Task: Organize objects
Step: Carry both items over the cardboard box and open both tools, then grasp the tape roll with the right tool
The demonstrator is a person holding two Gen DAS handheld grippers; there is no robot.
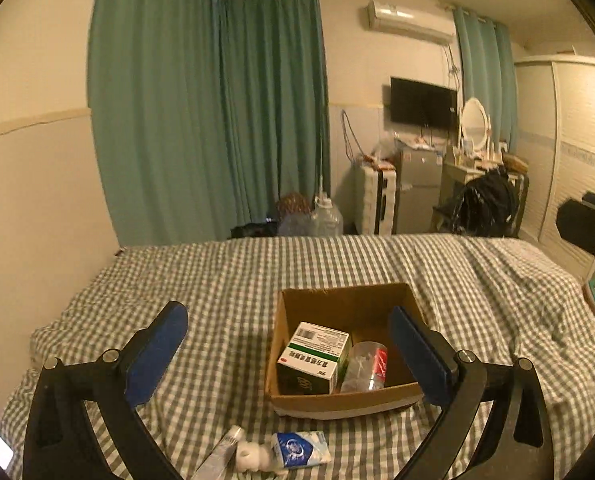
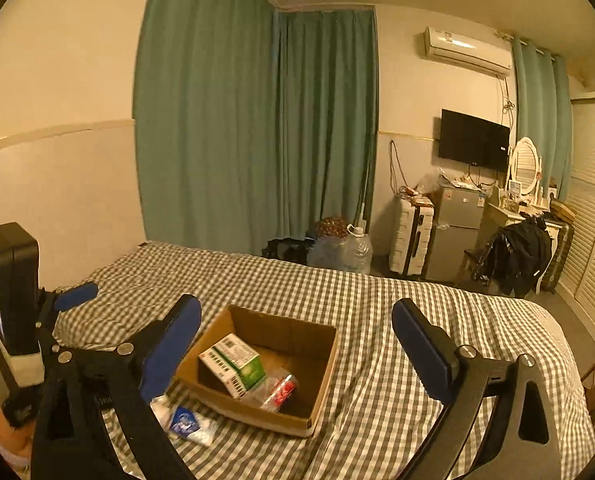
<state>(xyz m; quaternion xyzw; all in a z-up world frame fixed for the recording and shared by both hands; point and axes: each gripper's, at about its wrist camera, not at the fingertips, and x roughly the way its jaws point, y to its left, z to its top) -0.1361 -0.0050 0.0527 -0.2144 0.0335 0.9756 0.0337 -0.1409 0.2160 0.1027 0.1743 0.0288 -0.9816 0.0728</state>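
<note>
Left claw (image 1: 287, 336) spread wide, empty, above bed (image 1: 225, 280). Small blue-white packet (image 1: 300, 449) lies before cardboard box (image 1: 297, 406); inside, green-white carton (image 1: 315, 358) with barcode, "999" mark, and clear packet (image 1: 365, 366). Right claw (image 2: 295, 328) wide, empty.

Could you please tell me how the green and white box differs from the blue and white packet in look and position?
The green and white box is a rigid carton, while the blue and white packet is a soft, flat pouch. The box lies tilted inside the cardboard box, beside a clear plastic item; the packet lies outside it on the checked bedcover. The box looks bulkier than the packet. Both carry printed labels, and neither is held by a gripper.
</note>
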